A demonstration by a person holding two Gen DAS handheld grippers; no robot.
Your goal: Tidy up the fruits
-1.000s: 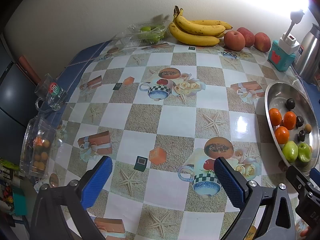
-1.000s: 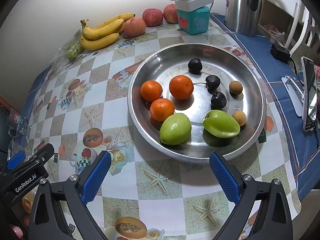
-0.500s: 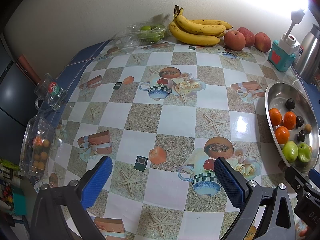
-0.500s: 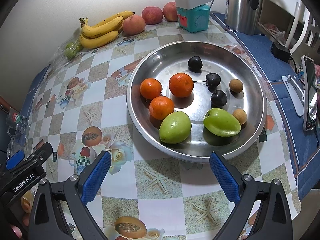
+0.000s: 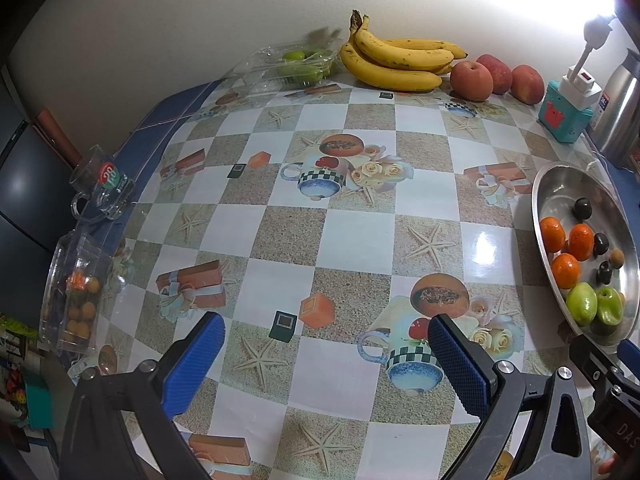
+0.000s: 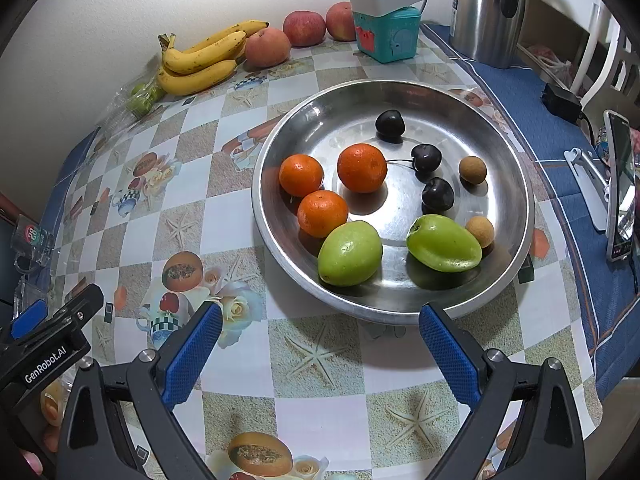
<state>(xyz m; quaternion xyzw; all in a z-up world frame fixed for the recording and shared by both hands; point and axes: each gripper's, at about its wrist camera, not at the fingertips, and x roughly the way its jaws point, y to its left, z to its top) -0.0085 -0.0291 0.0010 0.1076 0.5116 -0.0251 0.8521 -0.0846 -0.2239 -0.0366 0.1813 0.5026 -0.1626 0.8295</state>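
Note:
A steel bowl (image 6: 516,184) holds three oranges (image 6: 362,168), two green fruits (image 6: 350,254), three dark cherries (image 6: 438,194) and two small brown fruits (image 6: 473,170). My right gripper (image 6: 320,344) is open and empty, just short of the bowl's near rim. My left gripper (image 5: 326,354) is open and empty over the bare tablecloth, with the bowl (image 5: 560,184) at its right. Bananas (image 5: 392,62) and three apples (image 5: 471,80) lie at the back by the wall. A clear box (image 5: 288,62) of green fruit sits left of the bananas.
A clear box (image 5: 74,296) of small orange fruits and a glass mug (image 5: 102,186) stand at the table's left edge. A teal box with a power strip (image 6: 386,20), a steel kettle (image 6: 490,8) and a phone on a stand (image 6: 620,184) are on the right.
My right gripper has moved slightly closer to the bowl. The left gripper has hardly moved.

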